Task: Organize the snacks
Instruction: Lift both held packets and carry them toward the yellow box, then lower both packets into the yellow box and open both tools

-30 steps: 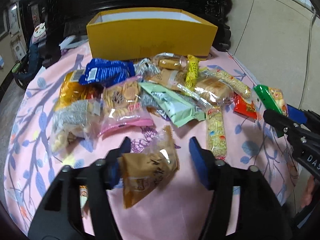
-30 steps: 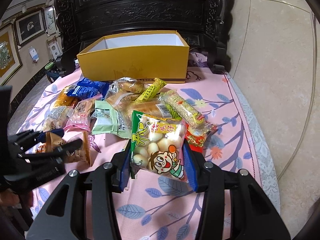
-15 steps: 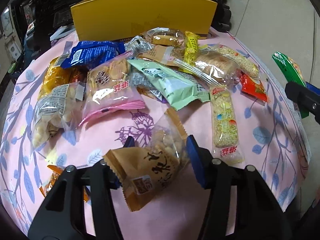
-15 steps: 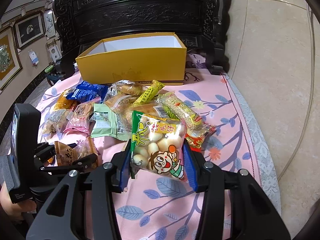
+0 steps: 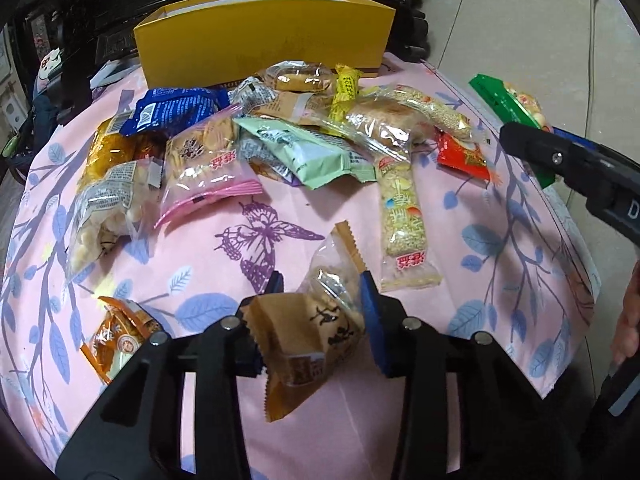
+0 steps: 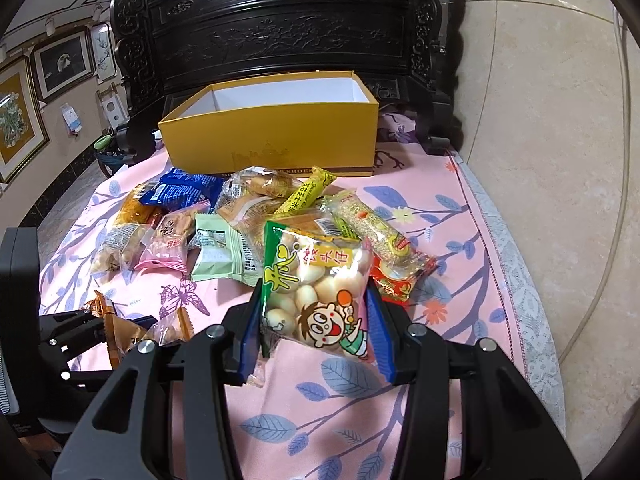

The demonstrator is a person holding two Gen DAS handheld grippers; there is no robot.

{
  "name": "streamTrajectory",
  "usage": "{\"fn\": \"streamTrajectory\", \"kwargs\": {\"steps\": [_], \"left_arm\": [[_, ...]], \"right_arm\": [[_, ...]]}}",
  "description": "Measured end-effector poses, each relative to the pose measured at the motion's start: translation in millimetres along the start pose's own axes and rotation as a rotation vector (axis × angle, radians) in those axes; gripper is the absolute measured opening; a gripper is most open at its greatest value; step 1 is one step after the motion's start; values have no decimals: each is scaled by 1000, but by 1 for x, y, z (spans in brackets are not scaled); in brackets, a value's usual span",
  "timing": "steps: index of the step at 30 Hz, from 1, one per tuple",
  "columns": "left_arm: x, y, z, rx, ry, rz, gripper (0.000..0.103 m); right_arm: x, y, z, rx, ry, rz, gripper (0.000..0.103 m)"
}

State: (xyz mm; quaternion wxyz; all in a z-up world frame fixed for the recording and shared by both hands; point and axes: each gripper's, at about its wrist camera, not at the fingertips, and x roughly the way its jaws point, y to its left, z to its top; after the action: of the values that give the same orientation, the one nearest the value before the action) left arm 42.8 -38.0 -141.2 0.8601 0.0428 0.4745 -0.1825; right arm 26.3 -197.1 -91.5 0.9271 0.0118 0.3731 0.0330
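Observation:
My left gripper (image 5: 320, 294) is shut on a brown snack packet (image 5: 308, 332) and holds it above the pink tablecloth (image 5: 224, 264). My right gripper (image 6: 314, 312) is shut on a green bag of round biscuits (image 6: 320, 292) and holds it lifted. That bag also shows at the right of the left wrist view (image 5: 512, 108). An open yellow box (image 6: 276, 136) stands at the back of the table; its inside shows white. A pile of several snack packets (image 5: 304, 136) lies in front of the box.
An orange packet (image 5: 120, 332) lies alone near the front left. A long cereal bar (image 5: 404, 216) lies right of centre. A red packet (image 5: 464, 156) sits at the right. Dark carved furniture (image 6: 288, 28) stands behind the box. The table's right edge (image 6: 516, 264) borders a tiled wall.
My left gripper closed on the brown packet and lifted it off the cloth. My right gripper kept hold of the green bag and moved slightly closer to the box.

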Motion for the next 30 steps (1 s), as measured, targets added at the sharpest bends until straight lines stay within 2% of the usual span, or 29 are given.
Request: {"fn": "streamTrajectory", "kwargs": {"steps": [4,12,19,23,26,30], "left_arm": [[-10,2,-1,-7,-23,-11,38],[-26,15,16,-27,-82,21,38],[-41,29,42,-44,-141,44,38],[-49,34,66,-44,-182,49,38],[-58,40,92,-54,-222,47,38],[-66,53,150,-69,-277,52,38]], "right_arm": [[-4,-2,0,2,-11,-6,47],[0,3,1,-12,-3,5,47],[3,8,8,-24,-9,5,47],[6,11,23,-34,-27,8,47],[12,15,47,-39,-50,13,47],[23,18,95,-39,-81,25,47]]}}
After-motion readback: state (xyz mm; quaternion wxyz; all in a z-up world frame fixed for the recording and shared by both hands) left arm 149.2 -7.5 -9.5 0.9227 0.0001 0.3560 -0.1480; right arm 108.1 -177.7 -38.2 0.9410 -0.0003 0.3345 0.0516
